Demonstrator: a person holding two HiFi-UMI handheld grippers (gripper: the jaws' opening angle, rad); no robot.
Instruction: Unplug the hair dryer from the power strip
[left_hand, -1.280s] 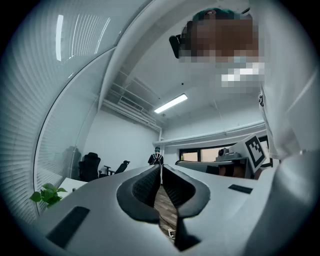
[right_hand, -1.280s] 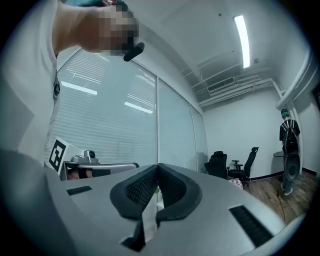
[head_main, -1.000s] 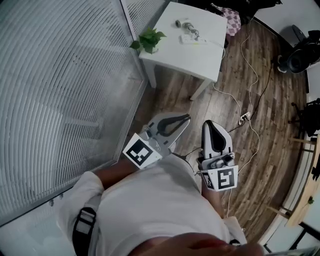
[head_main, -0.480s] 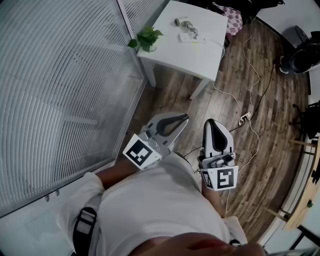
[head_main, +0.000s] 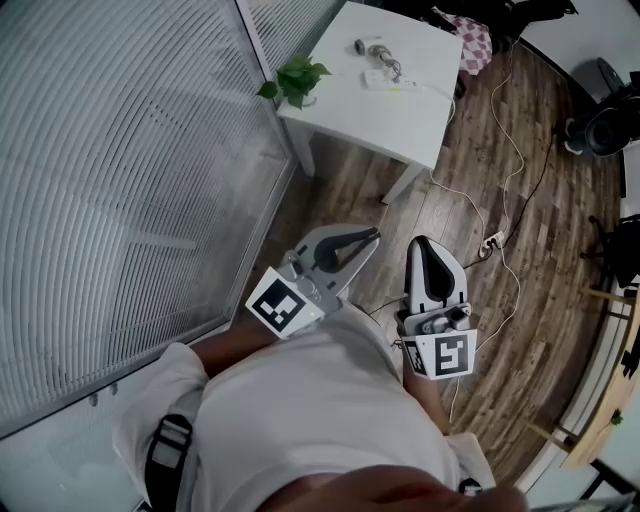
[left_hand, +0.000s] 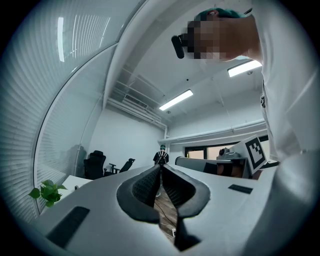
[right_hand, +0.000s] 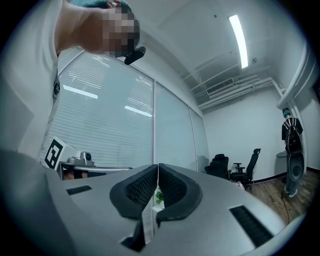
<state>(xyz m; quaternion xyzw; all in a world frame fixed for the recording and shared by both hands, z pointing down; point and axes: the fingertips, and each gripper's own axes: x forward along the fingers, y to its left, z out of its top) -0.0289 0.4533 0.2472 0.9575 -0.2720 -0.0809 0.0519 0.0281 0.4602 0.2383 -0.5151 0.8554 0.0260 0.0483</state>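
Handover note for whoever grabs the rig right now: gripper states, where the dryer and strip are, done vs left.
Left gripper: shut, empty, held close to the body.
Right gripper: shut, empty, next to the left one.
Job's things: both on the white table ahead, far from either gripper. The power strip lies near the table's middle. The hair dryer is probably the small grey thing beyond it, too small to confirm. The plug's state can't be read from here.
Done: nothing, neither thing is touched.
Left: go to the table, steady the strip, pull the plug.
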